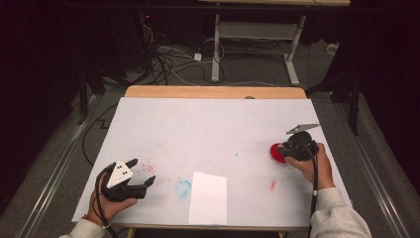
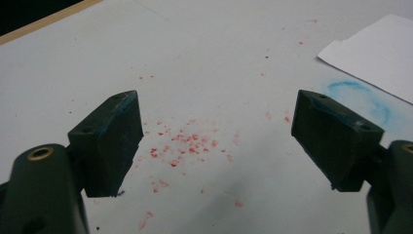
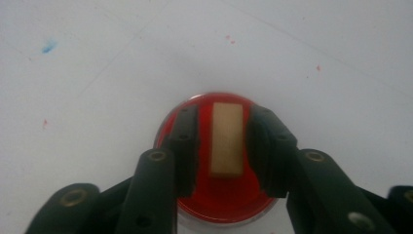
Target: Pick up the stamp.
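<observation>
A round red ink pad [image 1: 275, 154] [image 3: 221, 200] lies on the white table cover [image 1: 213, 129] at the right. A small wooden block [image 3: 227, 139] stands on it. My right gripper [image 1: 283, 148] [image 3: 227, 122] hangs over the pad, one jaw on each side of the block, with thin strips of red showing between pads and wood. At the front left, my left gripper [image 1: 142, 171] [image 2: 219, 126] is wide open and holds nothing, just above scattered red specks [image 2: 187, 146].
A small white paper sheet [image 1: 208, 197] [image 2: 377, 53] lies at the front middle, with a blue ring stain [image 1: 183, 188] [image 2: 363, 95] to its left. A red smear [image 1: 273, 185] marks the cover in front of the pad. The wooden table edge [image 1: 213, 92] runs along the far side.
</observation>
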A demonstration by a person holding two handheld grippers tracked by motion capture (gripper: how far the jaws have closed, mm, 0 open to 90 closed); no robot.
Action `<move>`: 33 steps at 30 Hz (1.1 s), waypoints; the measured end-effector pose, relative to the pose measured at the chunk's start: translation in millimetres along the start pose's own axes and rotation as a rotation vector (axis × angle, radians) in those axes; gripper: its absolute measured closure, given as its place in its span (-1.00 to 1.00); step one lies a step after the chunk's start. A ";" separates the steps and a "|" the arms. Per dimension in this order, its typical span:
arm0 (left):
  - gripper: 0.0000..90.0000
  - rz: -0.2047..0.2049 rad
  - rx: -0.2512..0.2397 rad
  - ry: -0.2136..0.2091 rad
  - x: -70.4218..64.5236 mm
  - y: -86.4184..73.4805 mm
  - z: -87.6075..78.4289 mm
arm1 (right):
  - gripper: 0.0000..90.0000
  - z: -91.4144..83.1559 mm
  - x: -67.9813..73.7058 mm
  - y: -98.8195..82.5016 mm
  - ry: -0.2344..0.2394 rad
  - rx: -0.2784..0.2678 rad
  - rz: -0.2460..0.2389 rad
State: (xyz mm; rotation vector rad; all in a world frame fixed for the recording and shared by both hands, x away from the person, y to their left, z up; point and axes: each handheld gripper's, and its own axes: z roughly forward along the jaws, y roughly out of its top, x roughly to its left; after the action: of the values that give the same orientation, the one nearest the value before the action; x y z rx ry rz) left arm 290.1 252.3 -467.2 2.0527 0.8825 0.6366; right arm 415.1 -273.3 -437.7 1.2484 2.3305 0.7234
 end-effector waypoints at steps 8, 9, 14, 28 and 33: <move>-0.59 0.002 -0.002 -0.001 -0.1 0.8 1.1 | 0.69 3.3 1.8 -4.0 -0.018 -0.007 -0.016; -0.59 0.004 -0.001 -0.001 -0.1 0.9 1.3 | 0.70 3.5 1.6 -4.5 -0.018 -0.010 -0.021; -0.59 0.006 0.002 0.001 0.7 0.7 2.2 | 0.70 -2.2 1.5 -5.7 -0.027 -0.051 -0.017; -0.55 -0.001 -0.012 0.006 3.7 -1.5 1.9 | 0.70 -50.8 9.9 1.5 -0.015 -0.207 -0.068; -0.58 0.017 -0.002 0.006 2.4 -1.1 2.8 | 0.70 -69.7 11.5 3.1 -0.023 -0.252 -0.072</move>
State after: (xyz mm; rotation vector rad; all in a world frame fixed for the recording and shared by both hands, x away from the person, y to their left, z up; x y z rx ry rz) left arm 293.1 253.2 -469.3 2.0597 0.8689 0.6531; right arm 371.8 -279.7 -382.1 1.0518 2.1727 0.9389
